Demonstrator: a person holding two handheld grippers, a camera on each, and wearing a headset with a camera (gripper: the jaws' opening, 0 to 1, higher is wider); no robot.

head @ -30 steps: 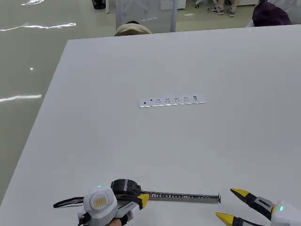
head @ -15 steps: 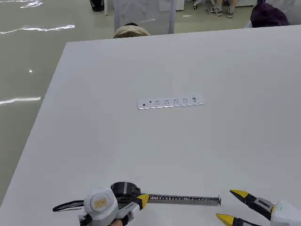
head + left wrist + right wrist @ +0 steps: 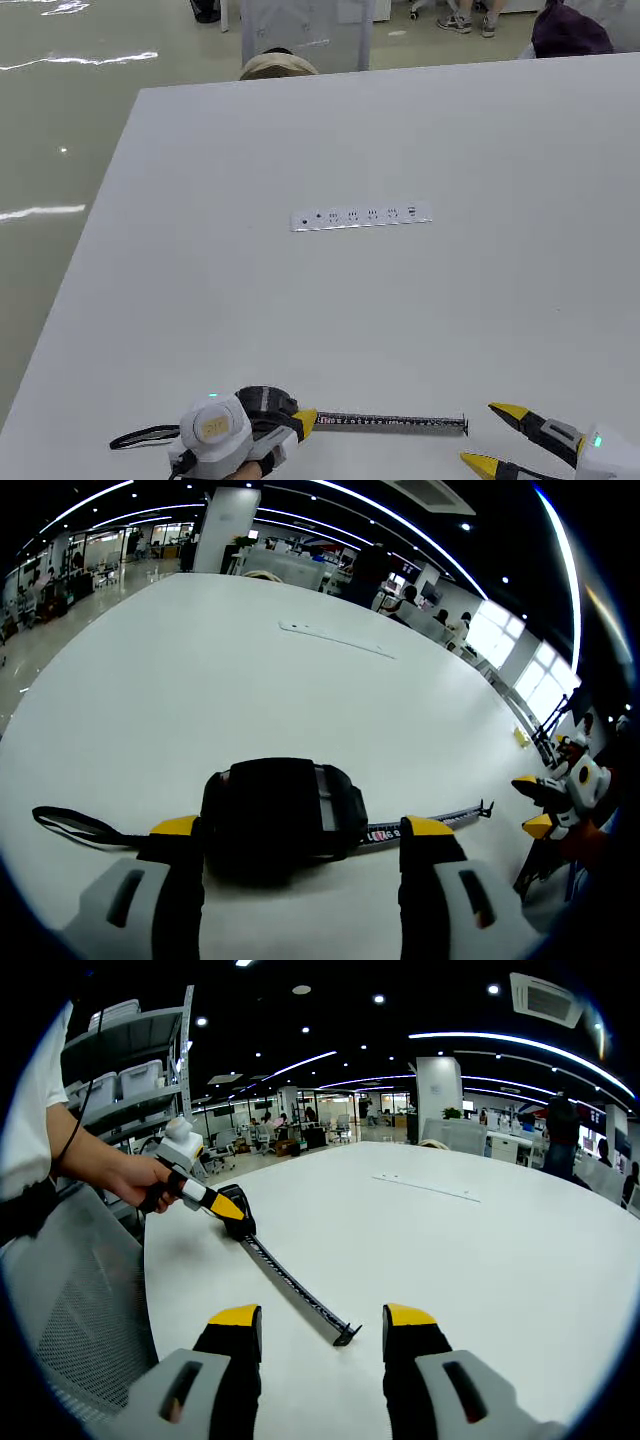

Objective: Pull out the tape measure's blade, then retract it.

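While my left tongs (image 3: 300,828) are clamped on the tape measure (image 3: 283,805), one jaw either side of the black case, my right tongs (image 3: 323,1317) are apart and hold nothing. Case sits on the bench (image 3: 300,300) near its front edge, left of centre in the head view. Blade (image 3: 390,423) is out, lying flat on the bench and running from the case toward the right tongs. Its hook (image 3: 346,1336) rests at the mouth of the right tongs, between the two yellow tips, touching neither as far as I can see. Black strap (image 3: 140,437) trails off the case on the side away from the blade, loose on the bench. White power strip (image 3: 360,216) lies mid-bench, well apart from all of this. Right gripper view shows a hand (image 3: 140,1182) holding the left tongs, one yellow tip against the case.
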